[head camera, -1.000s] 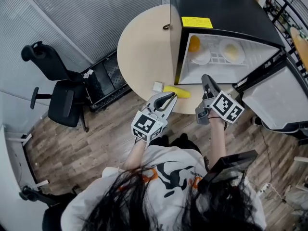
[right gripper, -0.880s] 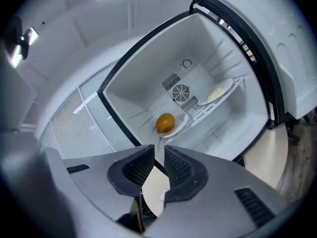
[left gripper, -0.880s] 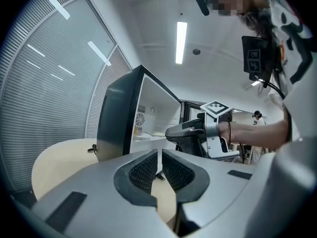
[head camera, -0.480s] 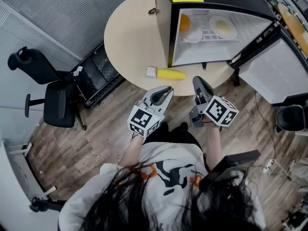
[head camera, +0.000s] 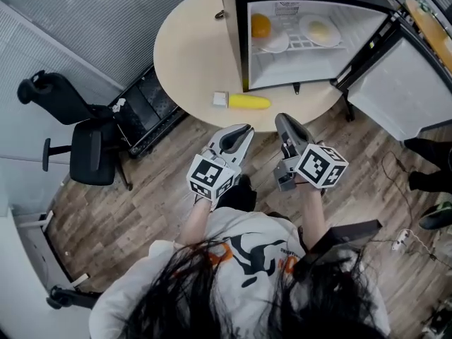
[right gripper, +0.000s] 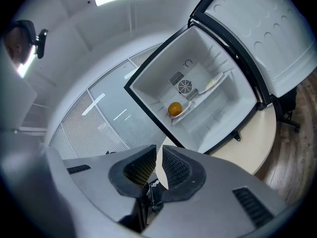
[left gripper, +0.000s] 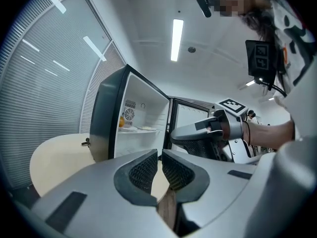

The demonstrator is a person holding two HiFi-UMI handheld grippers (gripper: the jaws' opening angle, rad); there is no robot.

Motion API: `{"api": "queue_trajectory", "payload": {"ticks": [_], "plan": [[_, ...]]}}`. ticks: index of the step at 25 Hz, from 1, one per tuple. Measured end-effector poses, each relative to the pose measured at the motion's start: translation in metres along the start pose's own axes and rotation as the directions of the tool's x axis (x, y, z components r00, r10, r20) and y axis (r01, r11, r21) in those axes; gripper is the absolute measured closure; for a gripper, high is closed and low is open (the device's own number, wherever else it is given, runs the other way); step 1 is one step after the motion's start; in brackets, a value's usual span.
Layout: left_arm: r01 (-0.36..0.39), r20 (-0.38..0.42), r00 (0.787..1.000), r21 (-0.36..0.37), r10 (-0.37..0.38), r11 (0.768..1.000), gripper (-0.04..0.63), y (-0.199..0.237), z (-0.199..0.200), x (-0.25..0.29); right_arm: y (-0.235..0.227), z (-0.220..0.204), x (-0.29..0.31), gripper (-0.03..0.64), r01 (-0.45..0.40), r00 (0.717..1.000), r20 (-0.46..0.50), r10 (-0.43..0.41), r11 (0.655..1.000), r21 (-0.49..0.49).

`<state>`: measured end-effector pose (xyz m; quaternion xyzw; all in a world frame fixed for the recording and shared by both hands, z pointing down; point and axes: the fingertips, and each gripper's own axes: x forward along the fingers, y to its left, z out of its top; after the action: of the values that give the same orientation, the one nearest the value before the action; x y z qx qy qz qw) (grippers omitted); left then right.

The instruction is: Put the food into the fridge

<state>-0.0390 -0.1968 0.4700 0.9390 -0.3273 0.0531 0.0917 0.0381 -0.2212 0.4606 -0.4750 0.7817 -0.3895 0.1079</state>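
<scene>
Grey plastic all round here: the left gripper (head camera: 241,131) and right gripper (head camera: 283,121) are both held low, close to the person's body over the wood floor (head camera: 162,189), noses aimed at the round table (head camera: 191,48) and marker cubes facing up. Left's jaws sit pressed nearly together with nothing in them. Right's jaws are closing, just a sliver of gap, nothing between them either.

The corn cob (head camera: 248,102) lies flat near the table's front edge, outside the fridge (head camera: 233,34), just in front of its left wall. Its long axis runs left-right in the head view, tip toward the right, and a small white block (head camera: 221,99) touches its left end. Only the table edge lies between the grippers and the corn.

The fridge door (head camera: 406,90) is swung wide to the right. Inside, an orange (head camera: 260,25) sits on a plate (head camera: 275,43). An office chair (head camera: 85,143) stands well off to the left.
</scene>
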Motion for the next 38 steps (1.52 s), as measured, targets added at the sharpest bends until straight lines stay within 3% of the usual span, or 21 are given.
{"api": "queue_trajectory", "payload": {"ticks": [13,22,38], "plan": [[-0.037,0.019,0.999,0.023,0.036,0.999,0.571,-0.112,-0.005,-0.032,0.011,-0.033,-0.111,0.572,-0.062,0.998,-0.024,0.061,0.998,-0.033],[-0.052,0.002,0.999,0.042,0.052,0.998,0.571,-0.201,-0.032,-0.076,0.022,-0.075,-0.193,0.572,-0.092,0.995,-0.046,0.089,0.993,-0.069],[-0.097,0.024,0.995,0.083,0.096,0.992,0.571,-0.252,-0.036,-0.122,0.058,-0.111,-0.251,0.58,-0.155,0.987,-0.08,0.141,0.965,-0.214]]}}
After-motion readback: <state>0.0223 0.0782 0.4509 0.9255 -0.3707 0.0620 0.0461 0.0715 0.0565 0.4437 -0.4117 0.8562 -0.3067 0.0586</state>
